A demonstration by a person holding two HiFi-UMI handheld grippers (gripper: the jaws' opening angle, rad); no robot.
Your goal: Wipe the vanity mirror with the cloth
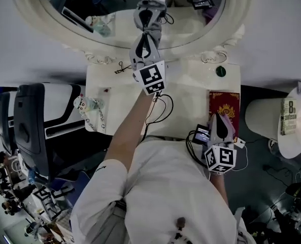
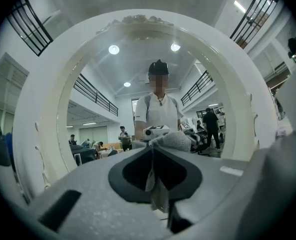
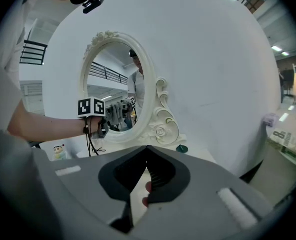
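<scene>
Head view is cutting off the top of the vanity mirror [image 1: 191, 28] at 12 o'clock; only the lower arc of its white carved frame is showing. The cloth [image 1: 154, 32] is mostly hiding behind the left tool [image 1: 146, 38]. Just a grey bunched wad is poking out at the tips, right up at the glass, and I can't tell if it's actually touching. Pinkish bits are showing under the right tool's jaws in the right gripper view, too blurred to name.

Counting: one mirror, one cloth, two tools, one red booklet [image 1: 224, 105], one small green round item [image 1: 221, 71], one little figurine [image 1: 82, 104].

Left tool's jaws are clamping tight on the cloth, with a strip hanging down between them. Right tool [image 1: 218, 118] is sitting at 4 o'clock, jaws closed tip to tip on nothing. It's hovering over the booklet's near edge on the white surface [image 1: 191, 95], well apart from the mirror.
</scene>
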